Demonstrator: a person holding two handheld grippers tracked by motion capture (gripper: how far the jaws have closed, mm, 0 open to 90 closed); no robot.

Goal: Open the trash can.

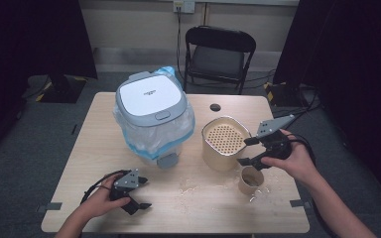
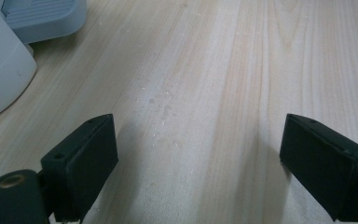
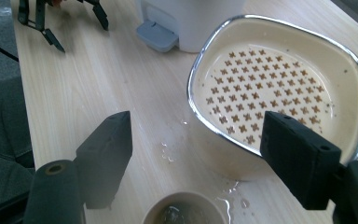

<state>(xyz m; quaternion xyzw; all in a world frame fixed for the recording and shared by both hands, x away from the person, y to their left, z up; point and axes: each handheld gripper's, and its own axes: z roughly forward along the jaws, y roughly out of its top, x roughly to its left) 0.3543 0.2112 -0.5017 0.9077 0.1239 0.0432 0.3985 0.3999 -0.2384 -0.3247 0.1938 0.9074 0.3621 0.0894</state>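
My right gripper (image 1: 252,150) has its jaws spread wide with nothing between them. It hangs over the gap between the small paper cup (image 1: 251,180) and the cream strainer pot (image 1: 223,142), jaws pointing left across the desk (image 1: 99,148). In the right gripper view the cup (image 3: 185,210) sits at the bottom edge between the jaws, mouth up, some liquid inside. The pot (image 3: 279,88) is just beyond, upright, with a metal rim and a perforated insert of cross-shaped holes. Cup and pot stand near each other; I can't tell if they touch. There are wet splashes on the desk around them.

My left gripper (image 1: 141,193) also has its jaws wide, nothing held, low over bare wood at the near left.

The grey-lidded bin (image 1: 151,99), lined with a clear bag, stands mid-desk. Its lid carries small dark print, too small to read. A black chair (image 1: 218,54) stands behind the desk.
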